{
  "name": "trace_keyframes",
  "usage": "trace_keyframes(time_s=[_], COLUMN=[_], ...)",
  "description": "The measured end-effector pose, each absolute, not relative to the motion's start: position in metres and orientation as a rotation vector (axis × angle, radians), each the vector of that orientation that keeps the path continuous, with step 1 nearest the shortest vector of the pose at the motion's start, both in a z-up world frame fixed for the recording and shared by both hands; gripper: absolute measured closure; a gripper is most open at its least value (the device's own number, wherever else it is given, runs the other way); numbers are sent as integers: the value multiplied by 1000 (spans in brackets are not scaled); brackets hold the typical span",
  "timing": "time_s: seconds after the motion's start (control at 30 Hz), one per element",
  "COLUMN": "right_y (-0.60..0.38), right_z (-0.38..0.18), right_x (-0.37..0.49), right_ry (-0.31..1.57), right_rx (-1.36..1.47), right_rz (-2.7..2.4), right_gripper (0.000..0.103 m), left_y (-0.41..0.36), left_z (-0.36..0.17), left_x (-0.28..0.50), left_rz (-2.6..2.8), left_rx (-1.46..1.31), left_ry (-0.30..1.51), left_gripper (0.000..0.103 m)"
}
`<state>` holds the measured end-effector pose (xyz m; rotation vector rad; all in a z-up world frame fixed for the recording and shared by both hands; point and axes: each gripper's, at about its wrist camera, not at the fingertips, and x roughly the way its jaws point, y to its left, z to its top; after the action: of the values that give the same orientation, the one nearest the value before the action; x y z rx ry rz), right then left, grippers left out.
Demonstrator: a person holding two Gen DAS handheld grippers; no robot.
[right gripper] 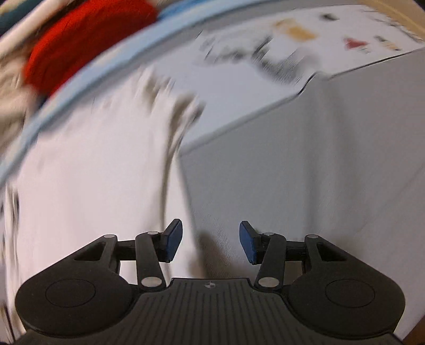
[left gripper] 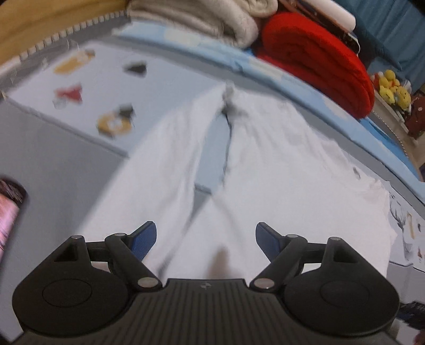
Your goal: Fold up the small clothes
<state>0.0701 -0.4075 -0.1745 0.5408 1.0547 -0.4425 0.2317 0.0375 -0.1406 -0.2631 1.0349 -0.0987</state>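
I take the grey-sheeted bed as my landmark: the white garment, seemingly small trousers, lies spread flat across its middle, two legs parted by a narrow gap, which I judge suits a lengthwise fold. Behind the garment, at the bed's far edge, a rolled red blanket and a beige folded blanket are stacked, with yellow plush toys beyond; they crowd the far side but leave the garment free. A cartoon-printed cloth lies beside it. My left tongs hang released over the garment's near end, nothing between the pads. My right tongs are also released and empty, straddling the garment's edge where it meets the sheet, though that view is blurred
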Motion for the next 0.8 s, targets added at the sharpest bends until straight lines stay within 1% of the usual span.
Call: trace_keyframes(time_s=[0.03,0.07,0.1,0.13,0.17,0.2,0.37,0.5,0.53,0.6,0.63,0.67,0.73,0.8], right_y=[-396,-387,-381,-374,-367,-363,-383,-401,-409,-418,-422,-421,-413,-407], right_z=[-181,-186,-191,-193,-191,-187,-145,-120,-121,-126,-134,-145,-166,-184], right_x=[73,76,75,76,78,79,77,74,77,79,80,82,84,85], right_ry=[1091,1122,1141,1149,1142,1140,1072,1054,1056,1076,1101,1136,1169,1202], right_rx=[516,509,512,500,468,437,423,262,274,336,380,417,428,462], right_rz=[-429,-411,-383,-360,-357,-363,-420,-461,-469,-479,-465,-442,-429,-418], right_gripper=[53,60,71,94,99,101,101,103,103,100,97,89,85,84], left_y=[33,31,28,28,28,29,36,33,32,31,31,30,29,28], left_z=[-147,-156,-160,-164,-166,-168,-176,-175,-175,-176,-177,-177,-178,-179], left_x=[230,232,232,235,239,241,252,256,255,256,256,256,256,256], left_rz=[-120,-138,-144,-145,-145,-137,-111,-113,-113,-111,-110,-108,-110,-110], left_rx=[-258,-241,-223,-207,-197,-193,-270,-263,-261,-253,-249,-247,-237,-224], left_ry=[1057,1079,1088,1088,1082,1080,1100,1087,1085,1085,1084,1083,1082,1081], left_gripper=[17,17,17,17,17,17,17,17,17,17,17,17,17,17])
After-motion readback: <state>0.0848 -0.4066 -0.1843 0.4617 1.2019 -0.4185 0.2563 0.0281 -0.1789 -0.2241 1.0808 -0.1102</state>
